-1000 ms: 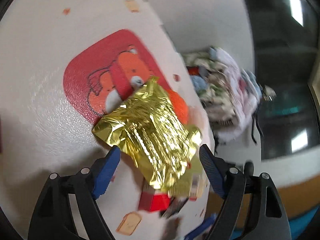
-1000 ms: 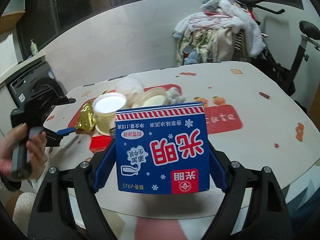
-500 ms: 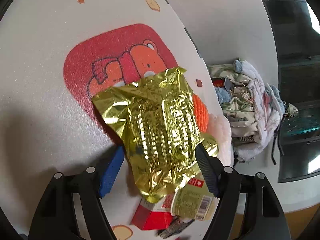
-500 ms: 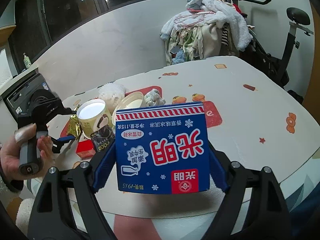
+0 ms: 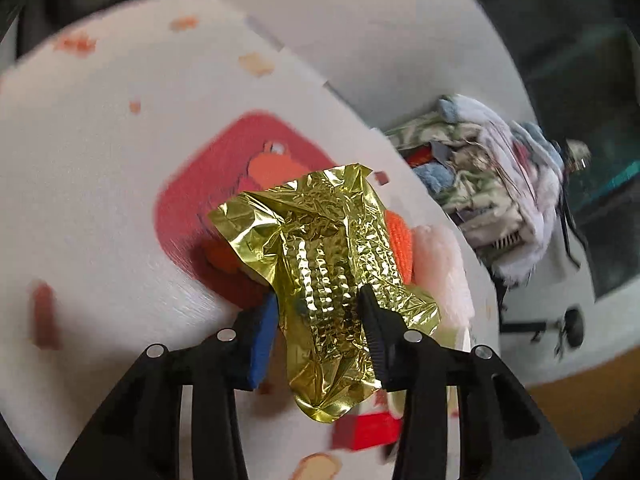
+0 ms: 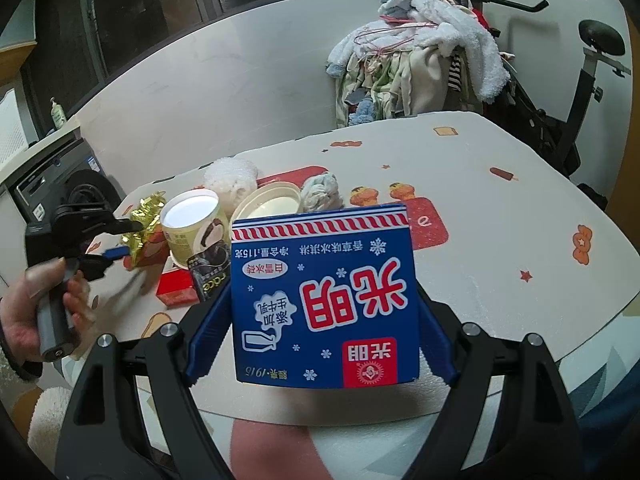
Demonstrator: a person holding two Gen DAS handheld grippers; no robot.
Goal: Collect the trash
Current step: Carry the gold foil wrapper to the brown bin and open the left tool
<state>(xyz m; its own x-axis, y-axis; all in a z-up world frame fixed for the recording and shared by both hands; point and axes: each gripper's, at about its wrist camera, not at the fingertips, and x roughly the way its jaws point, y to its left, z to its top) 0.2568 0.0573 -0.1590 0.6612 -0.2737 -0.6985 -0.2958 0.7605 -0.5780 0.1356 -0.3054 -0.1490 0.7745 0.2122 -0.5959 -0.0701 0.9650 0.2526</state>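
Observation:
My left gripper (image 5: 318,320) is shut on a crumpled gold foil wrapper (image 5: 320,256) and holds it above the table; the wrapper also shows in the right wrist view (image 6: 146,220), with the left gripper (image 6: 120,240) at the table's left. My right gripper (image 6: 322,304) is shut on a blue ice-cream box (image 6: 324,300) with red and white print, held upside down over the table's near edge. On the table lie a paper cup (image 6: 192,220), a round lid (image 6: 266,204), a red carton (image 6: 176,286), a dark wrapper (image 6: 208,272) and a white foam net (image 6: 230,178).
The round table (image 6: 480,240) has a white printed cloth with red patches. A pile of clothes (image 6: 420,52) on a rack and an exercise bike (image 6: 580,80) stand behind it. A washing machine (image 6: 52,184) is at the left.
My left gripper has closed on the gold wrapper and lifted it off the table. My right gripper has kept hold of the blue box and backed slightly from the table.

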